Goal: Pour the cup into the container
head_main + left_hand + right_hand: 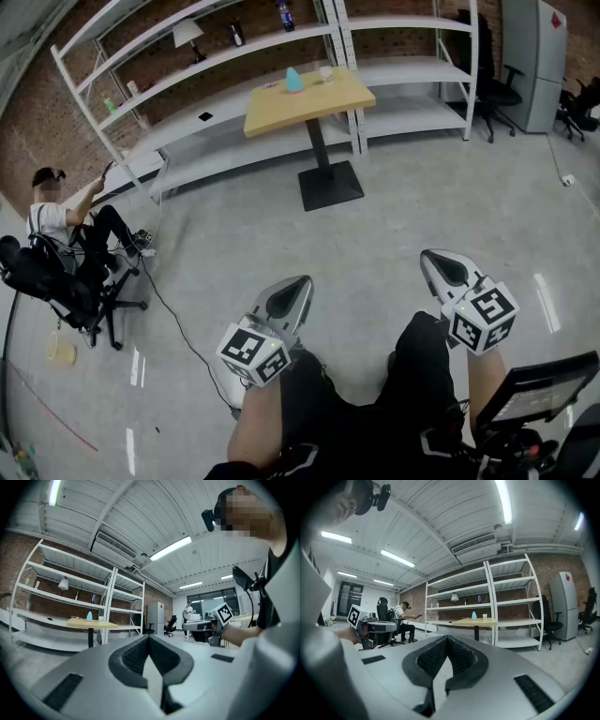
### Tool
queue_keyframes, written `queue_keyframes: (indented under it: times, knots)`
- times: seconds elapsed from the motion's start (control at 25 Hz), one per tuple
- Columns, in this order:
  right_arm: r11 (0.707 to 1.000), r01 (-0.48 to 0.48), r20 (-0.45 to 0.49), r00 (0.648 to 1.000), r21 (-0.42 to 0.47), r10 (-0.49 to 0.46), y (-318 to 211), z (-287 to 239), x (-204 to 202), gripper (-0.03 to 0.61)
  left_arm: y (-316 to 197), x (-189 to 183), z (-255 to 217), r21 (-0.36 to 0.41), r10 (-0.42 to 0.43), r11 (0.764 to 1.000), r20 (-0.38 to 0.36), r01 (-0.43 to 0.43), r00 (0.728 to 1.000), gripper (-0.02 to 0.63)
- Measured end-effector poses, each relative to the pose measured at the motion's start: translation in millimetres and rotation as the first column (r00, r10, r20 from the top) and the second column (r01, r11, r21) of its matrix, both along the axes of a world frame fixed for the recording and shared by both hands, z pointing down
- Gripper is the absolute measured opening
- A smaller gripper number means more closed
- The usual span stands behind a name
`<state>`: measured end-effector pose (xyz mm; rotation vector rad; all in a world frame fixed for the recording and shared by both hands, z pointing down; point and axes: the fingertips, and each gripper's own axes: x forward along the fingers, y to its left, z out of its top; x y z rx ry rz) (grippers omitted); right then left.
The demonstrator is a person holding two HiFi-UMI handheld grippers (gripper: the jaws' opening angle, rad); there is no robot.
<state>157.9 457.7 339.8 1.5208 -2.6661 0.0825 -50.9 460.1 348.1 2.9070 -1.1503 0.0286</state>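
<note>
Cup (325, 73), small and pale, stood upright near the far edge of the square light-wood pedestal table (305, 112). The light-blue cone-shaped container (294, 81) stood just beside the cup, on its left in the head view. Neither was touched by anything, and both lay well apart from me across the grey concrete floor (422, 206). My left claw (298, 289) was clenched, its dark ribbed pads pressed together with nothing between them, and it pointed toward the table. My right claw (439, 266) was likewise clenched and empty, roughly level with the left and held apart from it. Behind the table ran white metal shelving (234, 47) against a red brick wall (37, 103). A seated person (66, 220) on a black office chair (47, 281) occupied the left of the room. A tall grey cabinet (532, 56) stood at the far right.
</note>
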Motion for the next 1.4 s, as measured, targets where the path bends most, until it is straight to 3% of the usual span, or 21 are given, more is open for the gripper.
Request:
queue_keyframes:
  times: [1.04, 1.4]
  knots:
    - [1.000, 0.027, 0.013, 1.000, 0.004, -0.027, -5, 2, -13, 0.000, -8, -3, 8, -0.023, 0.017, 1.000, 0.011, -0.017, 1.000, 0.000]
    - [0.998, 0.020, 0.048, 0.999, -0.054, -0.017, -56, 27, 6, 0.000, -73, 28, 32, -0.078, 0.079, 0.994, 0.006, -0.079, 0.997, 0.000]
